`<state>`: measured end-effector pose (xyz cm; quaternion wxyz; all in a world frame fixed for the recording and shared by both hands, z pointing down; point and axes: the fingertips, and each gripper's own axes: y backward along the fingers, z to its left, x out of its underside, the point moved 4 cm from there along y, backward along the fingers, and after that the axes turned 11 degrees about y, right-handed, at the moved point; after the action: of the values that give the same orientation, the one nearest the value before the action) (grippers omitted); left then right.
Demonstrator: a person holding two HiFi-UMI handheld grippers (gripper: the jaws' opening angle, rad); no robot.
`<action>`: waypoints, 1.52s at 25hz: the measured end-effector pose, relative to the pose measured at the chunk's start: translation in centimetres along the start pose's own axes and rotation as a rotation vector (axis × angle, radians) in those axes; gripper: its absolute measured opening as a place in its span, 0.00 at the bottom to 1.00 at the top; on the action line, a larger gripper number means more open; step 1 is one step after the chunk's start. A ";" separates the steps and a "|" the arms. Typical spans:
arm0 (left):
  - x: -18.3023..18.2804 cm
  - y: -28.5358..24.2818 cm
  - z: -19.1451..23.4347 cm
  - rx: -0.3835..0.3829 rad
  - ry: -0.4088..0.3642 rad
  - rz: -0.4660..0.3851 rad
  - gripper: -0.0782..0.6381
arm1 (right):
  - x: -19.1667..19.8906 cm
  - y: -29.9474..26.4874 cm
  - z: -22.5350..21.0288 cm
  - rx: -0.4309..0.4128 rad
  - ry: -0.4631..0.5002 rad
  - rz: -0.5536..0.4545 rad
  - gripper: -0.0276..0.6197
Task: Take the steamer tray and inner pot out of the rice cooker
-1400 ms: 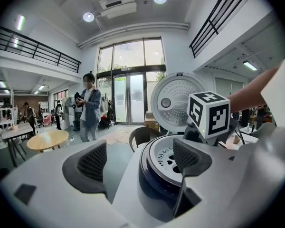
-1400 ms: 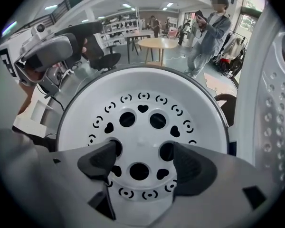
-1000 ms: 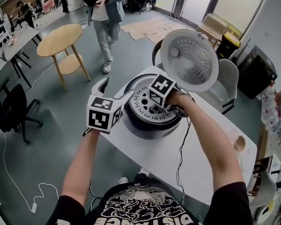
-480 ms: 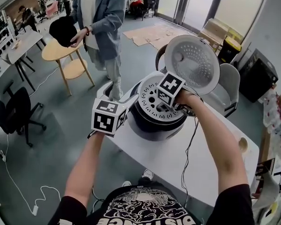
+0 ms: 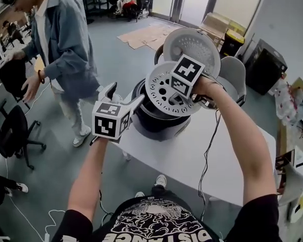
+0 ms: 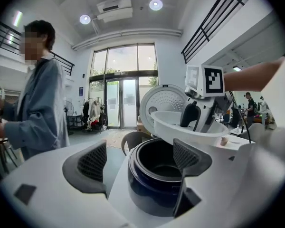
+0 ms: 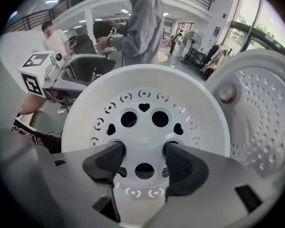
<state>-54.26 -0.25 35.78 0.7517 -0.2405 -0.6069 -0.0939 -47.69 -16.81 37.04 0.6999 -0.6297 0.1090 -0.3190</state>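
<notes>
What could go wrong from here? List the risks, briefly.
1. The white perforated plastic steamer tray hangs tilted, held only by the right gripper pinching between two floor holes; it may slip and fall onto the dark round rice cooker.
2. The cooker's open white domed lid stands close behind the tray; its rim may knock it.

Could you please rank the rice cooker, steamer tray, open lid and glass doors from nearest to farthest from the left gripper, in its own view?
1. Dark round rice cooker, directly ahead of the jaws.
2. White perforated plastic steamer tray, raised above it, right.
3. White domed open lid, behind the tray.
4. Tall glass doors, far background.
</notes>
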 end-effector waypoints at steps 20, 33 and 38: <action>-1.3 0.6 -16.1 0.419 -0.092 0.025 0.70 | 17.7 11.7 8.0 0.149 -0.433 0.069 0.50; 4.1 -2.8 -42.8 0.685 -0.182 0.115 0.70 | 45.4 15.7 15.2 0.174 -0.733 0.130 0.50; 7.5 -5.0 -54.6 0.767 -0.210 0.161 0.70 | 57.4 16.0 17.9 0.167 -0.828 0.154 0.50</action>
<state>-7.24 -29.43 36.15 0.7257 0.0022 -0.6507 0.2235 11.52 -35.76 39.43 0.7550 -0.6358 -0.1606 0.0063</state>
